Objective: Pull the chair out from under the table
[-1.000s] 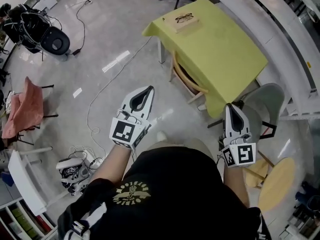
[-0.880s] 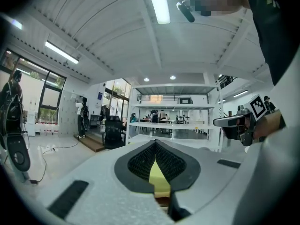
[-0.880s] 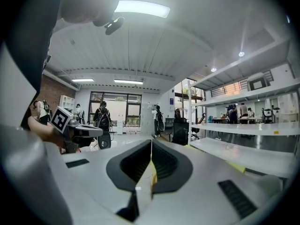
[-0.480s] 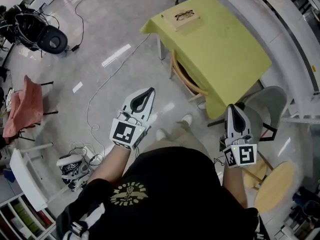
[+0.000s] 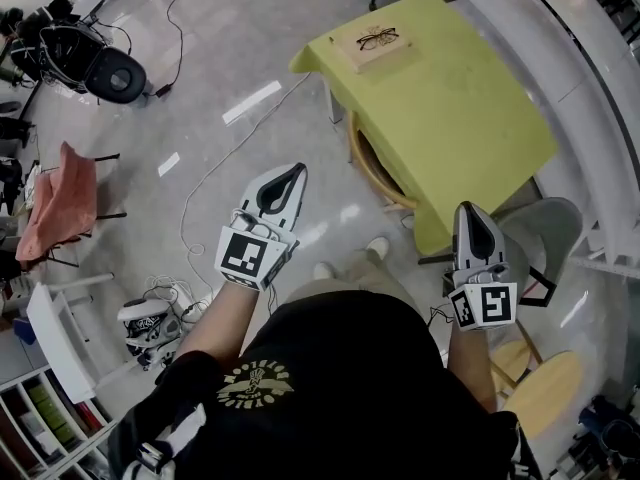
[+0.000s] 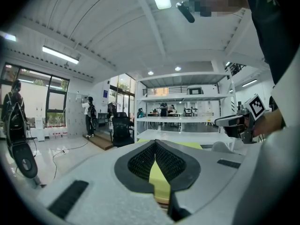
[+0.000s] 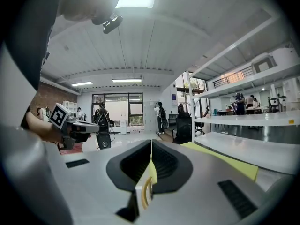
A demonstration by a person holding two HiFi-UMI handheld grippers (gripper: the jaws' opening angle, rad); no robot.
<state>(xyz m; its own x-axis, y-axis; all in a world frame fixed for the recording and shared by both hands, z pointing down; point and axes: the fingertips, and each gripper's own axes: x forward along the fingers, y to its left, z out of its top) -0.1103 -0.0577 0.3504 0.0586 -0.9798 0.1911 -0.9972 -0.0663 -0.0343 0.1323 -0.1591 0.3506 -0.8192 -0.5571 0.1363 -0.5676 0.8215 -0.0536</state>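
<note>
Two grippers (image 5: 295,171) (image 5: 468,210), one table (image 5: 455,108), one wooden chair (image 5: 371,167).

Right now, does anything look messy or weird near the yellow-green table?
Yes: a long white cable snakes loose across the shiny grey floor and ends in a tangle, and a pink cloth hangs crookedly over a dark-legged stand.

This is a large open lab or workshop hall. In the head view, long white shelving racks (image 5: 545,43) run from 1 to 3 o'clock, loose cables (image 5: 178,296) lie on the polished pale floor (image 5: 250,28) at 8 o'clock, and black equipment (image 5: 85,63) sits at 10 o'clock. The gripper views show ceiling strip lights (image 7: 135,1), tall windows (image 7: 117,110) and people (image 6: 90,116) standing in the distance.
</note>
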